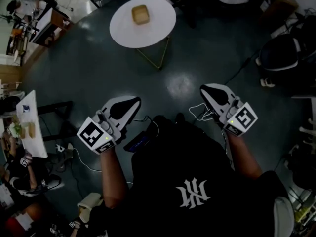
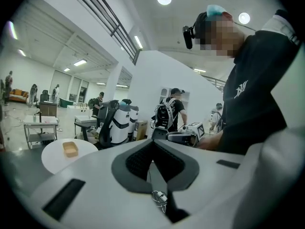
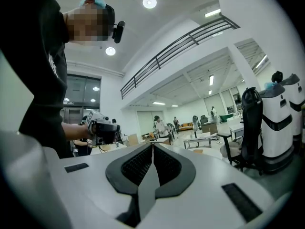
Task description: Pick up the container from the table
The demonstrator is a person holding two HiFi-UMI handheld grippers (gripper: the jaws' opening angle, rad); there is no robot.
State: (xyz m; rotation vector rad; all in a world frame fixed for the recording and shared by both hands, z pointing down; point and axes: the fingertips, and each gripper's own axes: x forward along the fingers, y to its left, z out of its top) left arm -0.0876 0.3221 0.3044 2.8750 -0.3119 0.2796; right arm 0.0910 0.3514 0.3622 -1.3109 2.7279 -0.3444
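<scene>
A small tan container (image 1: 140,14) sits on a round white table (image 1: 159,24) across the dark floor, well ahead of both grippers. My left gripper (image 1: 134,101) is held at waist height on the left, jaws shut with nothing between them. My right gripper (image 1: 204,89) is held level on the right, also shut and empty. In the left gripper view the container (image 2: 70,149) rests on the table (image 2: 53,160) low at the left, far beyond the closed jaws (image 2: 152,143). The right gripper view shows its closed jaws (image 3: 152,147) pointing across the room.
Cables (image 1: 199,112) lie on the floor by my feet. A desk with items (image 1: 30,125) stands at the left and a dark backpack (image 1: 279,54) at the right. White machines (image 2: 119,123) and several people stand behind the table.
</scene>
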